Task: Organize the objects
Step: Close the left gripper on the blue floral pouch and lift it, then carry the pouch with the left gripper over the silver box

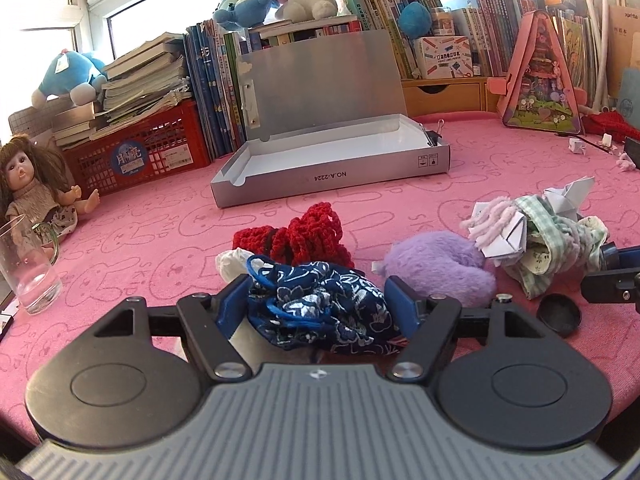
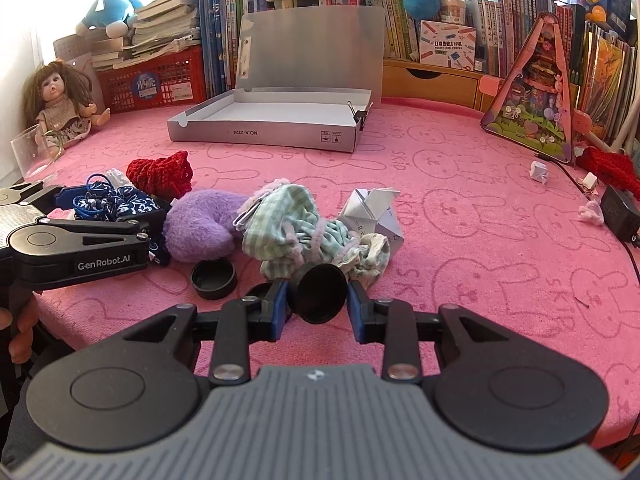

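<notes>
My left gripper (image 1: 316,286) is shut on a navy floral drawstring pouch (image 1: 328,316), with a blue finger pressing each side of it on the pink tablecloth. In the right wrist view the pouch (image 2: 120,206) sits between those fingers at the left. My right gripper (image 2: 319,306) is shut on a black round cap (image 2: 320,294), held tilted just above the cloth. A second black cap (image 2: 214,278) lies loose to its left. An open grey box (image 2: 260,134) stands at the back, with a binder clip in its corner. A red crochet piece (image 1: 296,236), a purple plush (image 1: 436,264) and a green checked cloth (image 2: 288,220) lie in between.
Folded white paper (image 2: 376,208) rests by the checked cloth. A glass mug (image 1: 28,264) and a doll (image 1: 32,188) stand at the left, near a red crate (image 1: 140,152). Books line the back. A pink triangular toy house (image 2: 536,88) and a black adapter (image 2: 620,212) are on the right.
</notes>
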A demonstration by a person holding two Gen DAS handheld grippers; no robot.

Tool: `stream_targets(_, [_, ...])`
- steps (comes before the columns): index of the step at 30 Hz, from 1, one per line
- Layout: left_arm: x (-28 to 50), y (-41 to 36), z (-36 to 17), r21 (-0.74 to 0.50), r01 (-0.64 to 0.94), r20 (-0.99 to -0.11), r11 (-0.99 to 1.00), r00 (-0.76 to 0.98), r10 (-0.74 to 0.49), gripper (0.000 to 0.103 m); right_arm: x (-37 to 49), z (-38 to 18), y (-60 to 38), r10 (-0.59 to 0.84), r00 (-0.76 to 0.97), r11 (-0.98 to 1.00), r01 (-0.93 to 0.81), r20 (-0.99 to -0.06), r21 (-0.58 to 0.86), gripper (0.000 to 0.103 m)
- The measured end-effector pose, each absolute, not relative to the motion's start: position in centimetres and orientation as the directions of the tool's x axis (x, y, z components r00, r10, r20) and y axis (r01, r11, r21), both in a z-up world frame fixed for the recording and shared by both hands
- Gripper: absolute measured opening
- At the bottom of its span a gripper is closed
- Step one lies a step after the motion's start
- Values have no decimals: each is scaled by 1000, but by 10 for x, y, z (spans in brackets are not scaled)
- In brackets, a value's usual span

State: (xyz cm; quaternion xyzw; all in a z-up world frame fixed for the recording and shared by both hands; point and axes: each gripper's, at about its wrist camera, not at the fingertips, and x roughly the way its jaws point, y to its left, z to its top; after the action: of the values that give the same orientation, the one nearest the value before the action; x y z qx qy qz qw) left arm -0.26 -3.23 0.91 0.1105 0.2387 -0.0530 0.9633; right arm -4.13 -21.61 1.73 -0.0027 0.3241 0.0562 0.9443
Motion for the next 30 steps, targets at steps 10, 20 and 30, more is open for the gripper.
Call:
stream_targets(10, [-13,-15,33,81,150,-447,985,889,-98,52,-43,29,-214,100,808,994,-109,-581,20,36])
stream_targets(20, [-5,-1,53,0,145,-464,989,877,-128,52,-40,40,-215,104,821,994,-110,-561,23,36])
stream_targets(30, [12,6,77,-39,148,-465,988,873,-149,52,-26,59,-223,90,834,996,-71,-545,57,36])
